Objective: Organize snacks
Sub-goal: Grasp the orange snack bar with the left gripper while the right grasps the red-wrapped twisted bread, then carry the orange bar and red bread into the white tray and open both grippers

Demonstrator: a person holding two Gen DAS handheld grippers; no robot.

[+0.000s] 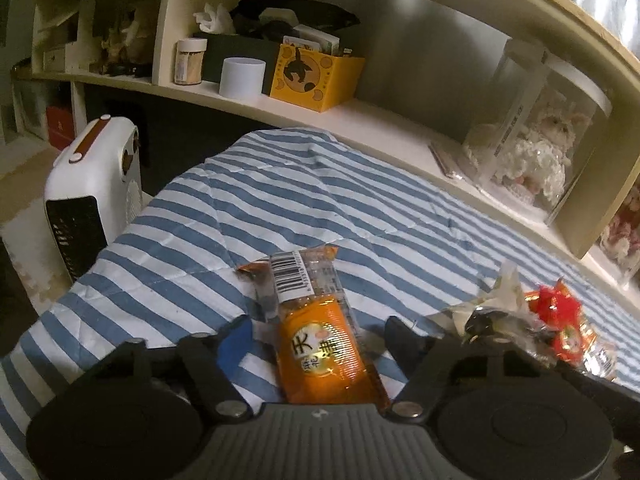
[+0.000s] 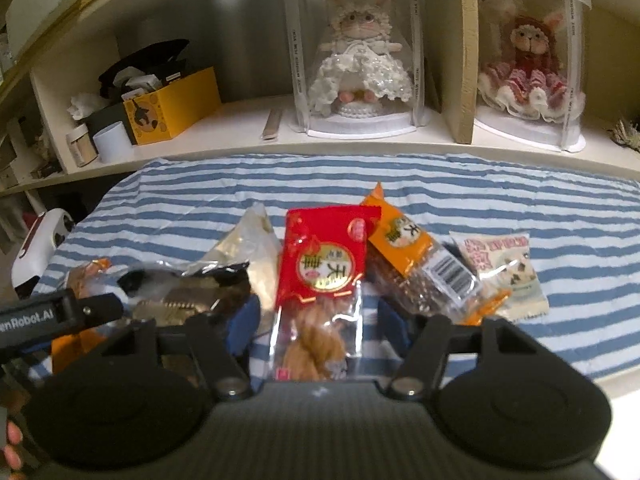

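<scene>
Left wrist: orange snack packet (image 1: pixel 320 332) lies between left gripper's (image 1: pixel 320 332) spread fingers.

Your left gripper (image 1: pixel 318 334) has its fingers (image 1: pixel 236 340) spread around the orange snack (image 1: pixel 320 344) on the striped bed (image 1: pixel 280 200).

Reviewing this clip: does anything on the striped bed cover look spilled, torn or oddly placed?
Nothing looks spilled or torn. The snack packets just lie unsorted: the red-topped clear packet of twisted dough sits between the open right gripper, an orange packet with a barcode leans against it, and a white packet lies apart on the blue-and-white striped cover.
</scene>
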